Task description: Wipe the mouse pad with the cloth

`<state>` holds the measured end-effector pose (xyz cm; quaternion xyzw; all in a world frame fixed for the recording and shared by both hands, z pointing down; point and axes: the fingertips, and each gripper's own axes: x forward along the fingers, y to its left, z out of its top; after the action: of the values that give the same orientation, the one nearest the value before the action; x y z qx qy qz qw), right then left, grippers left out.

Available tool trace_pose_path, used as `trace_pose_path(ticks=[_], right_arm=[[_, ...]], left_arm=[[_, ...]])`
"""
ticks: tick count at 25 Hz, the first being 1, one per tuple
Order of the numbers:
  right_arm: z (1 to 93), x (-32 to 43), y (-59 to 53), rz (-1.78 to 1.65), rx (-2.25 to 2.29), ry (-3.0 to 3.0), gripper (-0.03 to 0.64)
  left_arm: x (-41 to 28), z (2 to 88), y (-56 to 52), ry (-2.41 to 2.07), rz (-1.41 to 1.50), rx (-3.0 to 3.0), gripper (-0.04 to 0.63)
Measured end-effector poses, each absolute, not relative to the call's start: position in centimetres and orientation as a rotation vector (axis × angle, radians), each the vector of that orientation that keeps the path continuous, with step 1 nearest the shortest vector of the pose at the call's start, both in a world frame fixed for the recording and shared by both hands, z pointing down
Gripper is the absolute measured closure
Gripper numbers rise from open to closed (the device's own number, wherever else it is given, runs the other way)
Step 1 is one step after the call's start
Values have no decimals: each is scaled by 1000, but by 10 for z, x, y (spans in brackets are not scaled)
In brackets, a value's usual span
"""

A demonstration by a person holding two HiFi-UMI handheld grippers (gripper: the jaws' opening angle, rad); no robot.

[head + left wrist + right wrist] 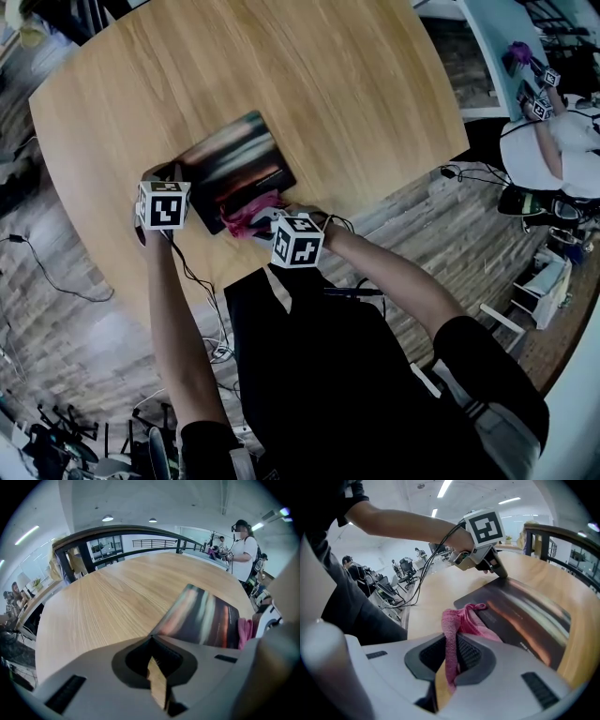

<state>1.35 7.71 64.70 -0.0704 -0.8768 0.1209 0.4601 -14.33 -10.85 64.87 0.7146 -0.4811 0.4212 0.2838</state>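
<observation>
Lying flat on the round wooden table, close to the edge nearest the person: the mouse pad, dark, with blurred streaks of orange, red and pale grey. Carries a short line of small white print near one long side, too small to read in any view.

Clamped in the right gripper: the cloth, pink, with both jaws closed tight on a fold of it. Spills out past the jaw tips and rests on the near end of the mouse pad, partly over its edge.

As for the left gripper: jaws almost together, with only a thin slit of table wood showing between them and nothing seen clamped there. Rests with its tips on one corner of the mouse pad, at the side away from the cloth; not possible to tell whether the corner is pinched or only pressed down.

Fixed on top of each gripper, a white marker cube printed with black square patterns. Trailing from the left gripper down along the forearm, a thin black cable.
</observation>
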Motion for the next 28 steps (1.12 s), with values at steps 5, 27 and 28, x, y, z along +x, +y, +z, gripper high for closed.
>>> trace_pose_path(ticks=[5, 27, 28], right_arm=[[629, -3, 68, 575, -75, -2246, 563], [502, 19, -22, 802, 598, -2532, 562], [497, 22, -24, 796, 622, -2541, 563]], left_arm=[[-142, 648, -109, -1298, 1107, 1913, 572], [-171, 543, -105, -1731, 605, 1905, 572], [-172, 530, -102, -1776, 575, 1906, 572]])
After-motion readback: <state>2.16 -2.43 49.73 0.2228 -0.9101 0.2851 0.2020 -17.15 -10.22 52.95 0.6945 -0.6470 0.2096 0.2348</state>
